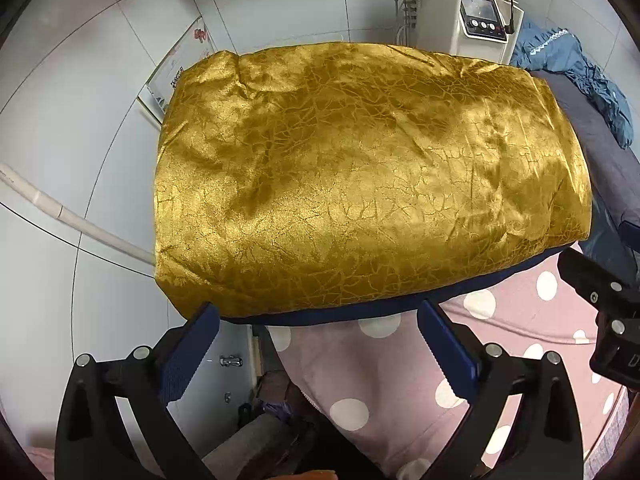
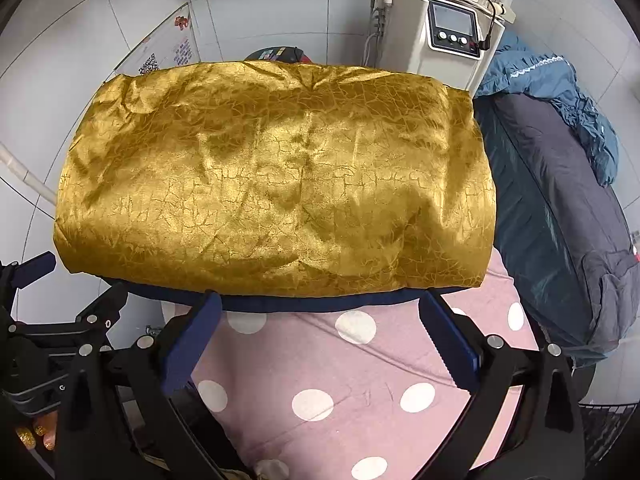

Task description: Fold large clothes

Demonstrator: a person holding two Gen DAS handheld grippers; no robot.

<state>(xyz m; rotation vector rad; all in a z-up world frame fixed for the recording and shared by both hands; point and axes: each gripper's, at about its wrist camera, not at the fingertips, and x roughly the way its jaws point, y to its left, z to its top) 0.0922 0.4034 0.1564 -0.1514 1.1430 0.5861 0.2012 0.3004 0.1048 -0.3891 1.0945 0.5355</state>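
From the left wrist, the left gripper hangs with its fingers spread wide, empty, right at the near edge of the gold garment. That garment lies folded in a thick bundle on the pink dotted sheet.

From the right wrist, the right gripper is likewise spread and holding nothing, perhaps just touching the bundle's dark hem. A blue-grey quilt lies beside it, and a white machine stands behind.

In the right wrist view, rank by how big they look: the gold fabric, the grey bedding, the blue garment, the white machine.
1. gold fabric
2. grey bedding
3. and 4. blue garment and white machine: too alike to rank; both stand farther back.
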